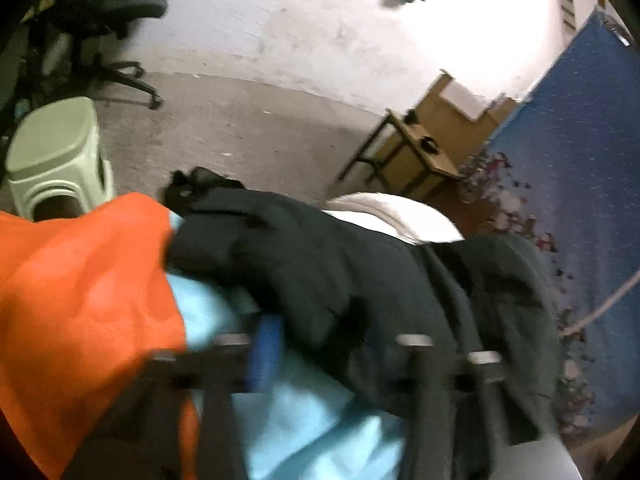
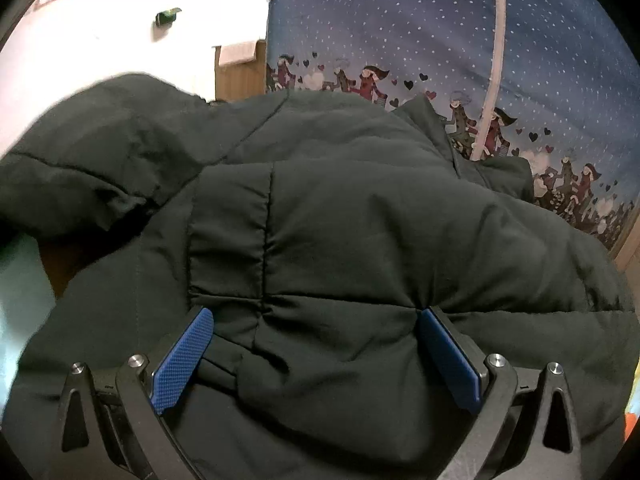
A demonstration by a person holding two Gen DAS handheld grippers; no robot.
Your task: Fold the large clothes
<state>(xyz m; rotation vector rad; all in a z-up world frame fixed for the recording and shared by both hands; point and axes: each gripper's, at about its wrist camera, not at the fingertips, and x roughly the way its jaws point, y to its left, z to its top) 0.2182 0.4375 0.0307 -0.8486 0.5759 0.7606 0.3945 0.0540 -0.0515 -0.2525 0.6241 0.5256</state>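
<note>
A dark green padded jacket (image 2: 340,220) fills the right wrist view, lying bunched with a sleeve folded over at the left. My right gripper (image 2: 316,344) is open, its blue pads (image 2: 182,364) pressed on either side of a bulge of the jacket. In the blurred left wrist view the same jacket (image 1: 320,264) lies over a light blue garment (image 1: 304,412) beside an orange garment (image 1: 80,300). My left gripper (image 1: 340,356) is low over the jacket; one blue pad (image 1: 262,352) shows and jacket fabric covers the other finger.
A blue patterned cloth (image 2: 440,32) hangs behind the jacket with a white cord (image 2: 496,52) across it. A pale green stool (image 1: 56,156), an office chair (image 1: 104,20), a small wooden table (image 1: 416,148) and white bedding (image 1: 392,216) stand around the pile.
</note>
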